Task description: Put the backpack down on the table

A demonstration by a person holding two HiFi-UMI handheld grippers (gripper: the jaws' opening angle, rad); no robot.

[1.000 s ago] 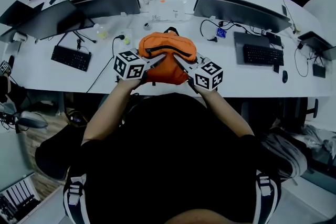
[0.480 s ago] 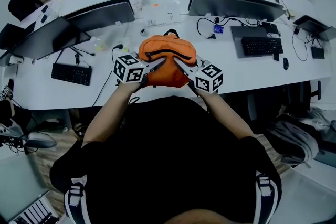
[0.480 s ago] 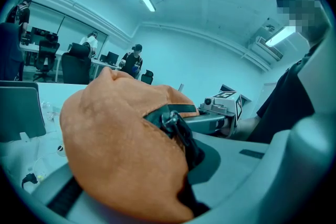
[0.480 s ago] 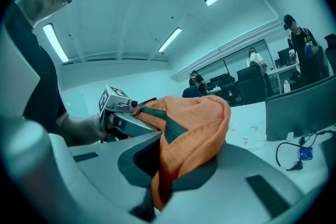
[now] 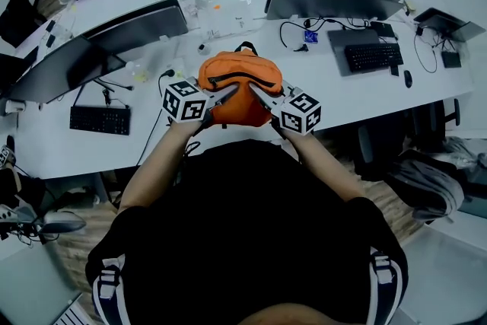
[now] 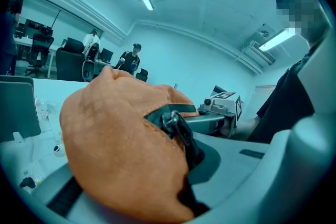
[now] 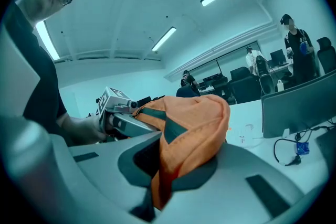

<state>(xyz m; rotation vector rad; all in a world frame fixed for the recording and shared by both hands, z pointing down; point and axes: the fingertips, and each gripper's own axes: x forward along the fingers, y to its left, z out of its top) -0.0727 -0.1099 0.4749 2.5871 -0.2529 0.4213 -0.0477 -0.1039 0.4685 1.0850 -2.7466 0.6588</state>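
Right, one orange backpack (image 5: 240, 80), and both my tongs are on it: the left tongs (image 5: 227, 92) and the right tongs (image 5: 259, 90) are each pressed together on a fold of its fabric, one from each side. It sits over the near edge of the table (image 5: 342, 99), just in front of my body. I cannot tell whether its bottom touches the top.

I count three monitors (image 5: 331, 0) and two keyboards (image 5: 97, 119), all well apart from the backpack. Bare white top lies to its left and right along the near edge. Small clutter (image 5: 228, 15) lies further back, between the monitors.

The head view hides the pinches themselves. The left gripper view shows a black zip pull (image 6: 170, 120) at the pinched fold, with the right tongs' marker cube (image 6: 227, 102) beyond. The right gripper view shows orange cloth hanging down between its jaws, and several people (image 7: 294, 42) standing in the room behind.
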